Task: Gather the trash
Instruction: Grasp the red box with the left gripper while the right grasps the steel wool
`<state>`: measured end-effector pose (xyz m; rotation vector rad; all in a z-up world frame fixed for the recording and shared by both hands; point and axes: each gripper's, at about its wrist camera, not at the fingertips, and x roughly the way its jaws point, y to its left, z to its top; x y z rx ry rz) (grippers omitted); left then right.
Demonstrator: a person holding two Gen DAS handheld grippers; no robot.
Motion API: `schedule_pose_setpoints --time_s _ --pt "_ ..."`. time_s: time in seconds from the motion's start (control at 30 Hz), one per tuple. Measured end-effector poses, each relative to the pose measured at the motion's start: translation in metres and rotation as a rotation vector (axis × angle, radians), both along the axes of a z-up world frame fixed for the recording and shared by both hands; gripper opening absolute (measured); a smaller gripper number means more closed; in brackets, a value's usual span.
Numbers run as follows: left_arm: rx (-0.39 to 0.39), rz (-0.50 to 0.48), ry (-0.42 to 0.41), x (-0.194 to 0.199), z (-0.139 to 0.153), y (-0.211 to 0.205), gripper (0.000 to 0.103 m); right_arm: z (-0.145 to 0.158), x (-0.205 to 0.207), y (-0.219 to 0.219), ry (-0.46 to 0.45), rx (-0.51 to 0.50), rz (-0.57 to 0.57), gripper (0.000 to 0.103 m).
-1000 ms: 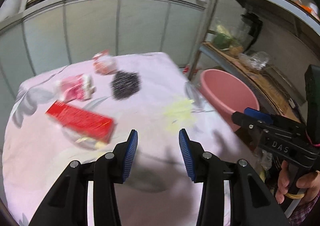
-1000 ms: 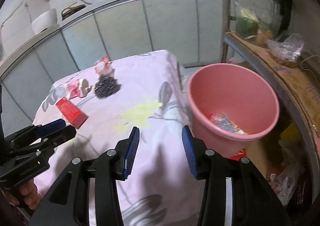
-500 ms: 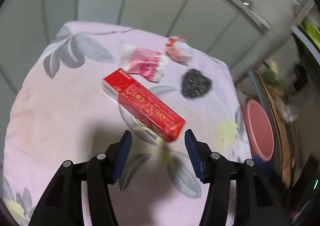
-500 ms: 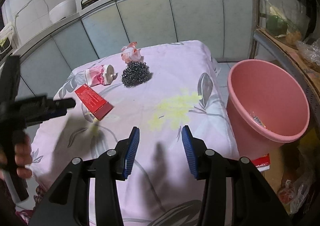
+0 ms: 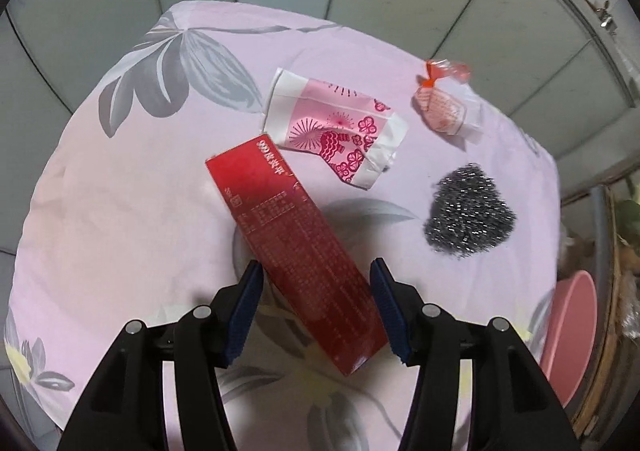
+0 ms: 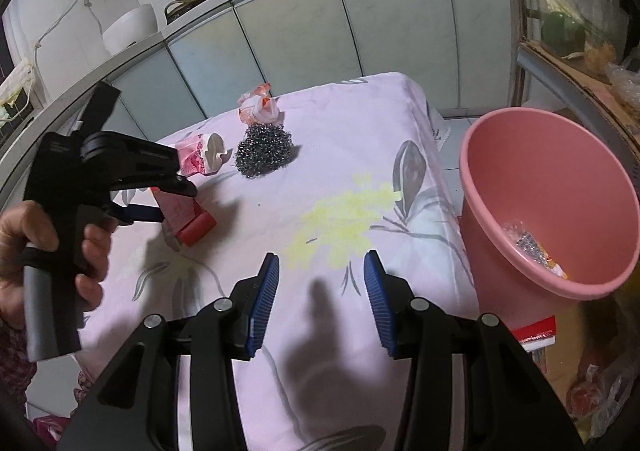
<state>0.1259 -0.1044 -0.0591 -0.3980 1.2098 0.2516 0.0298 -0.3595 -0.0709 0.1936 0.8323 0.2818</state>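
A long red box (image 5: 298,251) lies on the pink flowered tablecloth (image 5: 120,211). My left gripper (image 5: 318,311) is open with its jaws on either side of the box's near end, apart from it. The box (image 6: 196,229) and left gripper (image 6: 152,195) also show in the right wrist view. A pink paper cup (image 5: 336,131), an orange-white wrapper (image 5: 440,111) and a steel wool ball (image 5: 468,215) lie beyond. My right gripper (image 6: 322,303) is open and empty above the cloth, left of the pink bucket (image 6: 520,171).
The bucket stands on the floor off the table's right edge and holds some shiny trash (image 6: 532,247). Grey cabinets (image 6: 300,31) run behind the table. A metal rack with a cluttered shelf (image 6: 580,63) stands at the right.
My left gripper has swung left from the bucket and come down over the red box, which now lies between its jaws. My right gripper has drawn back a little from the bucket.
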Motion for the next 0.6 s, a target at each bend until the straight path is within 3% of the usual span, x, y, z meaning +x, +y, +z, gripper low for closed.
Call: schedule_pose_setpoints --time_s 0.17,0.3,0.6 --pt "0.028 -0.008 -0.016 -0.001 -0.003 -0.001 0.058 -0.001 0.01 0.003 0.003 0.001 0.018 0.045" --pt "0.022 -0.07 -0.049 -0.007 -0.002 0.001 0.054 -0.001 0.021 0.008 0.01 0.01 0.027 0.045" --pt "-0.096 -0.13 -0.085 -0.031 -0.001 0.025 0.045 -0.002 0.047 0.032 0.038 0.01 0.07 0.045"
